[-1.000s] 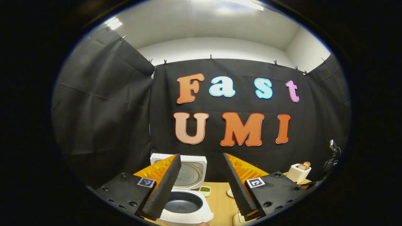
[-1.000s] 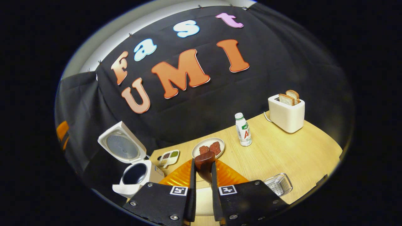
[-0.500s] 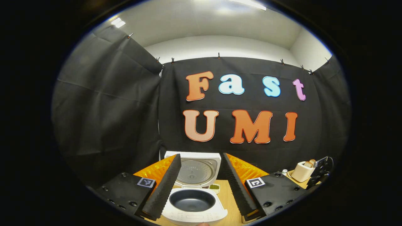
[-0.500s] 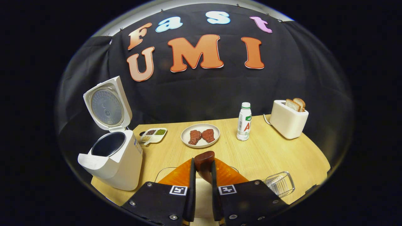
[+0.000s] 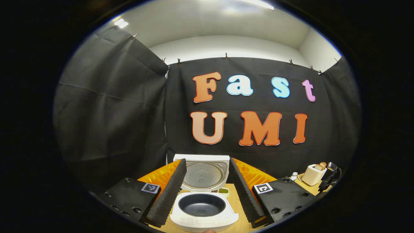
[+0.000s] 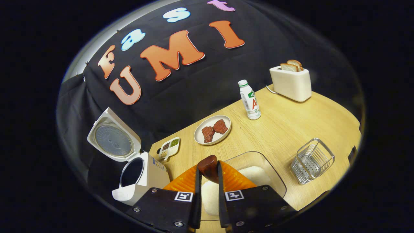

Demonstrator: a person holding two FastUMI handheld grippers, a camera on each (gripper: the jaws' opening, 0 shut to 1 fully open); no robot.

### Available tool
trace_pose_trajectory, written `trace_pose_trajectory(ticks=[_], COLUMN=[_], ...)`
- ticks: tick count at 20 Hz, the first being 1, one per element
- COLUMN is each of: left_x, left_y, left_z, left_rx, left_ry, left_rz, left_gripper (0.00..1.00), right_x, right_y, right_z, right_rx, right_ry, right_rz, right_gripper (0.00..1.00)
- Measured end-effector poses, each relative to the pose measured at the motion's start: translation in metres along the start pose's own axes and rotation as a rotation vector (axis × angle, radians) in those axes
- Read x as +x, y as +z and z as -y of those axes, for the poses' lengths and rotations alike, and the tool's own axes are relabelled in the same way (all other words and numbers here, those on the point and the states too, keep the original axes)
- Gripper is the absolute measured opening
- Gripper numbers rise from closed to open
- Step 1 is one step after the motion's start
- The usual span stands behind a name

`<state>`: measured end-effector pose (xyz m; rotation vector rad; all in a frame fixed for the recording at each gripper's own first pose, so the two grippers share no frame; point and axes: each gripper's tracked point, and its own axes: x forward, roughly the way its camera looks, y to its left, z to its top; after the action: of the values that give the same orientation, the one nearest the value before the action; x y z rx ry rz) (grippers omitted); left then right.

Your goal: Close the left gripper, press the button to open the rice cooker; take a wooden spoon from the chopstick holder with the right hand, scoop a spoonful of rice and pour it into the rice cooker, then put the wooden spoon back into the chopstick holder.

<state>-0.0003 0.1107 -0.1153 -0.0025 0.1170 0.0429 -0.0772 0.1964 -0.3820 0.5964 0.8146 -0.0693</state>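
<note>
Booth: black cloth wall behind; light wood table [image 6: 291, 129] fills the lower right of the right gripper view.
Rice cooker: lid up, dark inner pot bare, at lower left of the right gripper view [image 6: 142, 176]; bottom centre of the left gripper view [image 5: 203, 210], seen between that claw's fingers.
Left gripper [image 5: 207, 191]: fingers spread wide, holding nothing, hovering in front of the cooker.
Right gripper [image 6: 208, 197]: fingers narrow, both pressing the wooden spoon [image 6: 208, 166]; only its dark rounded end shows above the fingertips, bowl end hidden.
Rice: white heap in a clear container [image 6: 255, 171] at bottom centre, directly under the right gripper.
Chopstick holder: prob. the wire basket [image 6: 312, 160] at lower right, just beside the container.
Step (judged): spoon in hand, scoop not yet done.
Risk 1: spoon held near one end; may pivot in the pads when pushed into the rice, spilling grains.
Risk 2: carry to the cooker runs leftward across open table; tilt would drop rice short of the pot.
Risk 3: upright lid could be knocked if approach is too far back.
Other items: condiment tray [image 6: 169, 147], plate w/ meat [image 6: 213, 129], bottle [image 6: 249, 100], toaster w/ bread [image 6: 289, 81]; all behind, none in the container-to-cooker path.
Obstruction: left gripper sits near the cooker mouth; could crowd the pour.
</note>
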Motion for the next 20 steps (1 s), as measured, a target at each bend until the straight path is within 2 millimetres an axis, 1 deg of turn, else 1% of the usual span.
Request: trace_pose_trajectory(ticks=[2, 6, 9, 12, 15, 16, 20], left_x=[-0.001, -0.001, -0.003, -0.005, -0.008, -0.009, -0.005], left_y=[-0.001, -0.003, -0.006, -0.009, -0.008, -0.007, -0.005], left_z=[0.0, 0.001, 0.0, -0.001, 0.003, 0.006, 0.018], left_rx=[0.004, 0.011, 0.011, 0.008, 0.006, 0.005, 0.006], left_ry=[-0.004, -0.011, -0.012, -0.012, -0.016, -0.019, -0.034], left_rz=[-0.002, -0.009, -0.019, -0.022, -0.021, -0.021, -0.015], left_gripper=[0.9, 0.9, 0.9, 0.9, 0.9, 0.9, 0.9], right_x=[0.0, 0.001, -0.001, -0.005, -0.013, -0.018, -0.026], right_y=[-0.002, -0.004, -0.004, 0.001, 0.011, 0.015, 0.036], right_z=[-0.001, 0.004, 0.015, 0.029, 0.041, 0.043, 0.048], right_rx=[0.077, 0.231, 0.359, 0.528, 0.644, 0.661, 0.771], right_ry=[0.009, 0.015, 0.023, 0.054, 0.089, 0.099, 0.171], right_rz=[-0.023, -0.06, -0.088, -0.103, -0.088, -0.085, -0.072], right_gripper=[0.22, 0.22, 0.22, 0.22, 0.22, 0.22, 0.22])
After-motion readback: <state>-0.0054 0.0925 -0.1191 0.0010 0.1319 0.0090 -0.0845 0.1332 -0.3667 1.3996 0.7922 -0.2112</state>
